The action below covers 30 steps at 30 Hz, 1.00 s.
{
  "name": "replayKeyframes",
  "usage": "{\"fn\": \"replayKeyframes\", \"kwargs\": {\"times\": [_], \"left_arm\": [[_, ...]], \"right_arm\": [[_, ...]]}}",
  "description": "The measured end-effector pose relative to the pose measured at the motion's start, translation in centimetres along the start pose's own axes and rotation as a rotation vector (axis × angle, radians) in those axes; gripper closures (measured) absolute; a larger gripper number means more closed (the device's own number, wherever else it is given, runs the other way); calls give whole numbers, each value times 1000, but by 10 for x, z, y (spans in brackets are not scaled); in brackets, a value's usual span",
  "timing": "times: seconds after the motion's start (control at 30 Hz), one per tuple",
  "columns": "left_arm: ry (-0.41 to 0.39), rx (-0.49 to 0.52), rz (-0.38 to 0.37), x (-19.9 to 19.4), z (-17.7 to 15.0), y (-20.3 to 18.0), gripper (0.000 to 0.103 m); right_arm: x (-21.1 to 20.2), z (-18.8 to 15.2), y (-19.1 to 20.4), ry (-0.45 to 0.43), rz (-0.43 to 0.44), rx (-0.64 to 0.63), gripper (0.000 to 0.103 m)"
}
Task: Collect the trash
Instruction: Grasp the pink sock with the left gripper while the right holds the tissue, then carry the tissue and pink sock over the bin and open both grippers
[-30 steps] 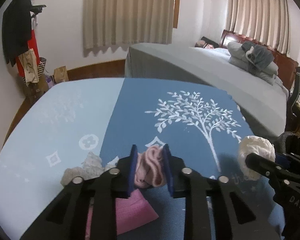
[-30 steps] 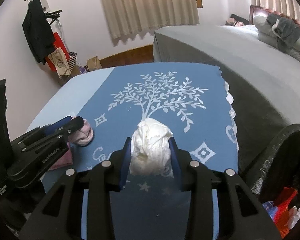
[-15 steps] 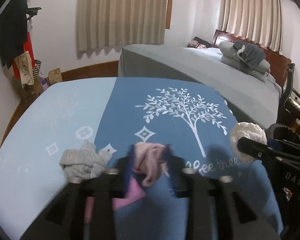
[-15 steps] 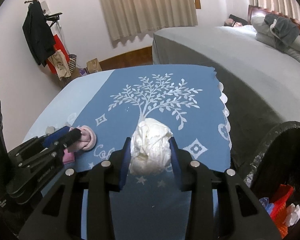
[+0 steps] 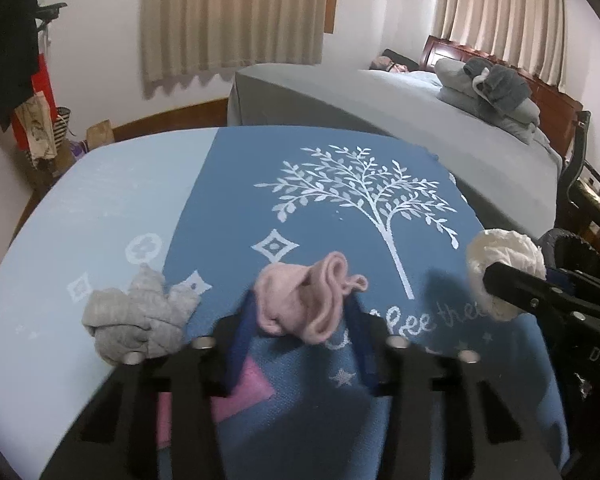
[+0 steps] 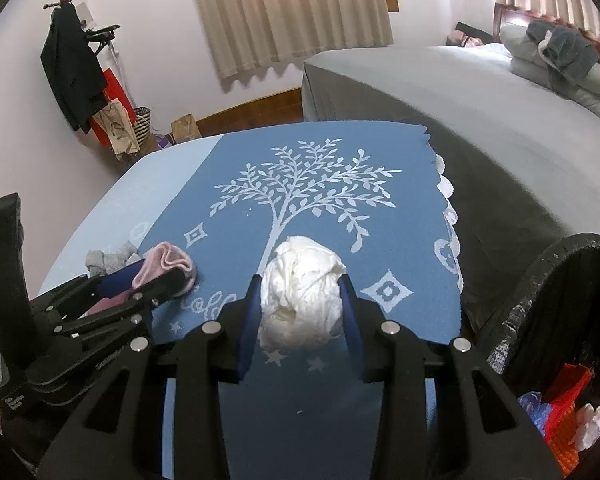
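Note:
A crumpled white paper ball (image 6: 300,300) sits between the blue pads of my right gripper (image 6: 300,282), which is shut on it just above the blue tree-print cloth (image 6: 300,184). The same ball (image 5: 504,264) shows at the right of the left wrist view. My left gripper (image 5: 300,312) has a loosely bunched pink cloth (image 5: 300,300) between its pads. Its jaws are closing, and the cloth touches both pads. In the right wrist view the left gripper (image 6: 160,276) is at the left with the pink cloth (image 6: 168,260) at its tips.
A balled grey cloth (image 5: 140,320) lies left of the left gripper, and a flat pink piece (image 5: 252,396) lies under it. A black-lined bin (image 6: 560,280) with trash inside stands at the table's right. A grey bed (image 5: 380,112) is behind.
The left jaws have spread wider and the pink cloth has loosened and unfolded between them. The left view has tilted, showing more of the grey cloth. The right gripper still holds the paper ball.

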<state>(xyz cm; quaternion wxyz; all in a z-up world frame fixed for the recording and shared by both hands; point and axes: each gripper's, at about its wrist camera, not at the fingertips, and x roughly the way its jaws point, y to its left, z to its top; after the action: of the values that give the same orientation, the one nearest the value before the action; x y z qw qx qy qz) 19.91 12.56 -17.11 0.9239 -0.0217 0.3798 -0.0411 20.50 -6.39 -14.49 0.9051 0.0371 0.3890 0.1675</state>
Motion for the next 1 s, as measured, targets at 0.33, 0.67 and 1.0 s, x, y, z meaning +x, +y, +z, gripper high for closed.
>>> {"fn": "replayKeyframes", "kwargs": {"times": [0.33,0.67,1.0], "left_arm": [[-86,-40,-22,-23,6,2,96],[-146,-34,-58,-48,13,-14,96],[-189,15,-131,-73,24,-58,96]], "right_arm": [[-18,5,-2,-35,-1,1,67],[-52,9,-10,-90,-12,5,67],[-97,9,-35,-152,-62,25,67]]}}
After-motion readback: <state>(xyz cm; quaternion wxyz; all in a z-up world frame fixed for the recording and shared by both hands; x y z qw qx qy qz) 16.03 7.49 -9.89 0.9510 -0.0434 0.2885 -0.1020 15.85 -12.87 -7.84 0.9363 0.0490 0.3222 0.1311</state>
